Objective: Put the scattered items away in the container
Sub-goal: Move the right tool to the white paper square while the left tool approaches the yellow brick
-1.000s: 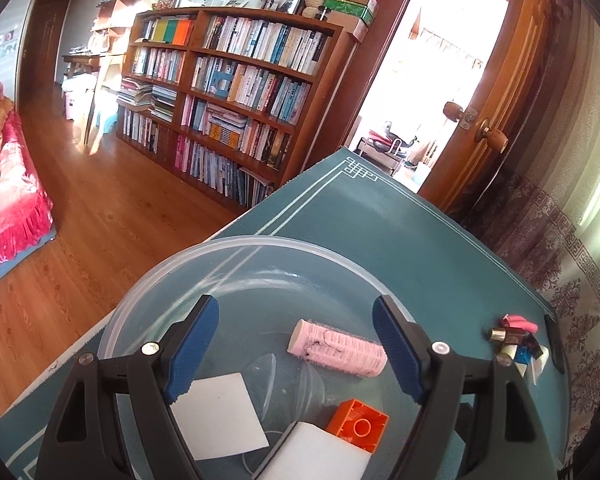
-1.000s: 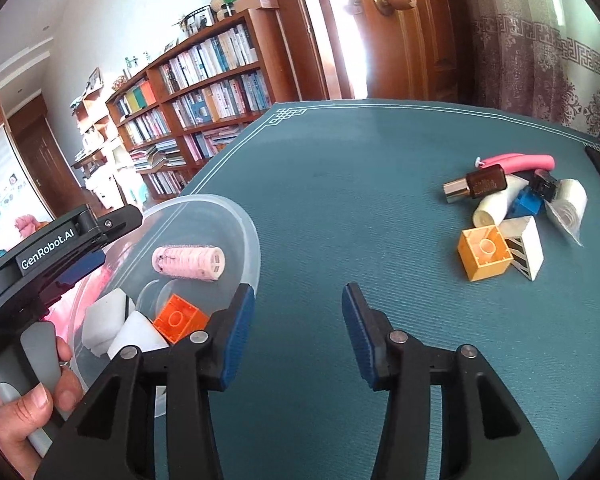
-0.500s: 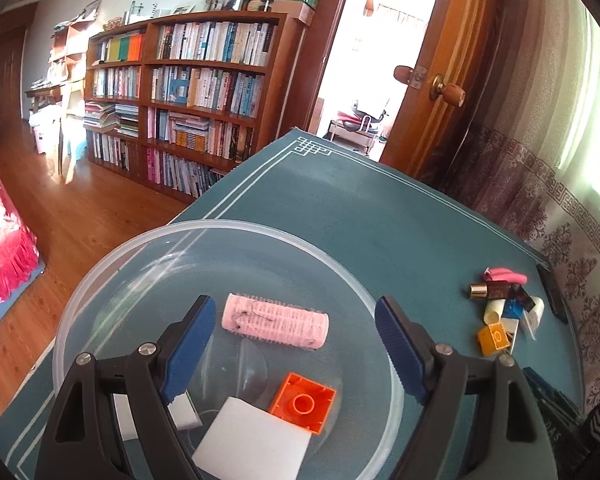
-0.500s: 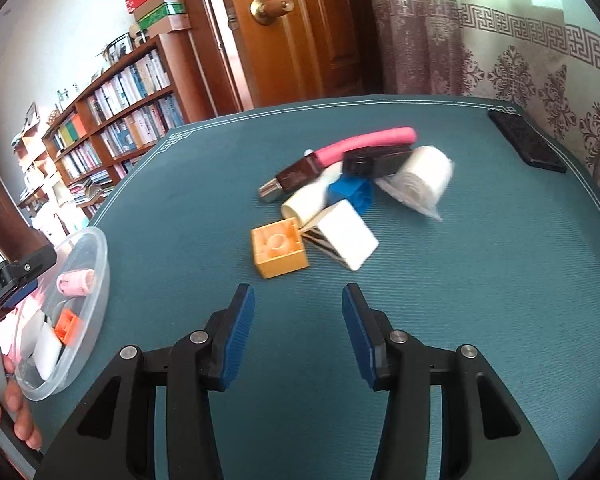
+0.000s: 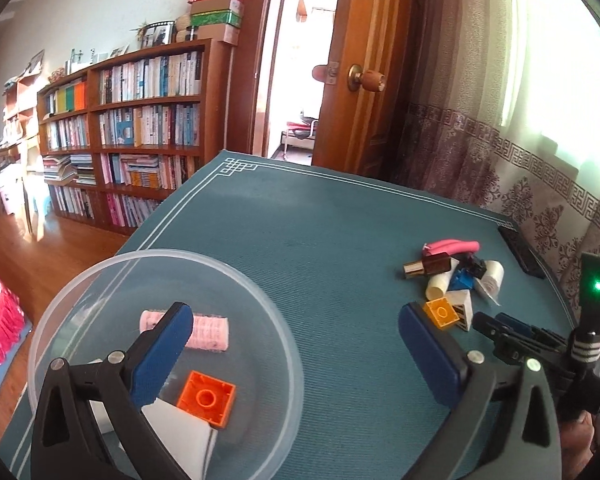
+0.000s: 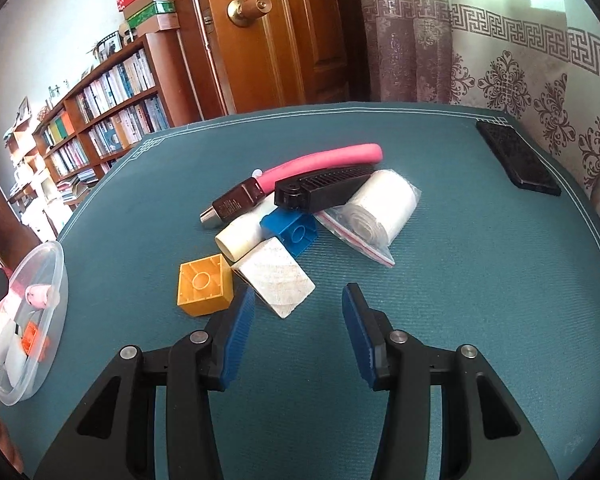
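Note:
A clear plastic bowl (image 5: 260,292) sits on the teal table's left part and holds a pink roller (image 5: 210,330), an orange brick (image 5: 206,398) and a white block (image 5: 180,432). My left gripper (image 5: 294,320) hovers open over the bowl's right rim, empty. The scattered pile lies to the right: a yellow brick (image 6: 204,290), a white wedge block (image 6: 276,280), a blue brick (image 6: 290,232), a cream tube (image 6: 240,236), a brown bottle (image 6: 236,204), a pink foam tube (image 6: 324,160), a black comb (image 6: 324,188) and a bagged white roll (image 6: 380,208). My right gripper (image 6: 299,300) is open just in front of the wedge block.
A black phone (image 6: 516,160) lies near the table's far right edge by the curtain. Beyond the table's far edge stand a wooden door (image 6: 284,40) and a bookshelf (image 5: 140,128). Bare teal cloth (image 5: 320,232) stretches between bowl and pile.
My left gripper has swung right, from over the bowl's middle to its right rim. My right gripper has left the bowl's side and closed in on the pile.

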Available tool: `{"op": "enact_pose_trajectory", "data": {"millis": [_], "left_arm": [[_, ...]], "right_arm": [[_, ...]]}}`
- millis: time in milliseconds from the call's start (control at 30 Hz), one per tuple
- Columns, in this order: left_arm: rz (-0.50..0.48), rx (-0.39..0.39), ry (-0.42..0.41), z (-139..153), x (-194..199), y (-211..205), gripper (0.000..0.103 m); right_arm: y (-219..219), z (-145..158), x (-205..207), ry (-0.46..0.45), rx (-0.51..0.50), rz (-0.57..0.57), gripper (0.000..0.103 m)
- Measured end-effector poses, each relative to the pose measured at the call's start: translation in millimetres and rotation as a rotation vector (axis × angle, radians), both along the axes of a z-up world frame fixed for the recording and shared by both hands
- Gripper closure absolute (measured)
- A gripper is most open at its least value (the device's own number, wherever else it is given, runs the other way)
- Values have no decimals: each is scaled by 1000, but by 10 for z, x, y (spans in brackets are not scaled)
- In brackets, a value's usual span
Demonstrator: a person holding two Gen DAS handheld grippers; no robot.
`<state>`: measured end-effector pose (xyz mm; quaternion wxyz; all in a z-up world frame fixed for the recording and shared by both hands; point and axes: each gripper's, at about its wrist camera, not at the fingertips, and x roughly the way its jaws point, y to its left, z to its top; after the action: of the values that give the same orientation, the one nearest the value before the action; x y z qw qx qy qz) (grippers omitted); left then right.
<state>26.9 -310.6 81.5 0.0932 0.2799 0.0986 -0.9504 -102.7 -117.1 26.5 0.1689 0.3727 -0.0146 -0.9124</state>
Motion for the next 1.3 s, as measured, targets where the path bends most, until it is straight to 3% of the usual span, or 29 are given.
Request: {"op": "enact_pose_trajectory", "data": {"millis": [300,500,833,1000,1067,1133,1167,1300], "left_arm": [[-83,-48,-24,2,-67,358,0],[-96,-62,-67,-58,-164,463,0],[-111,-76,-109,-149,-287,606,0],[-127,-69,-132,-193,-340,651,0],[-133,-58,-139,-205,-347,652,0],[-138,-58,-142,-214,-351,665,0],[-139,-60,-144,-218,-355,672,0],[-148,-57,-146,-233,-368,685,0]], "right_arm": [[-179,-56,-162,-11,17,107,54],[-164,-65,-215,-23,2,118,54],[-106,-63,-127,-29,-3,149,82],[-21,-88,-167,-52,-46,140,82],[-10,-92,-201,-60,-48,127,77],[-8,-99,-236,-61,-38,114,54],[-3,-97,-252,-59,-42,111,50],[3,-75,-323,-56,-55,117,47]]}}
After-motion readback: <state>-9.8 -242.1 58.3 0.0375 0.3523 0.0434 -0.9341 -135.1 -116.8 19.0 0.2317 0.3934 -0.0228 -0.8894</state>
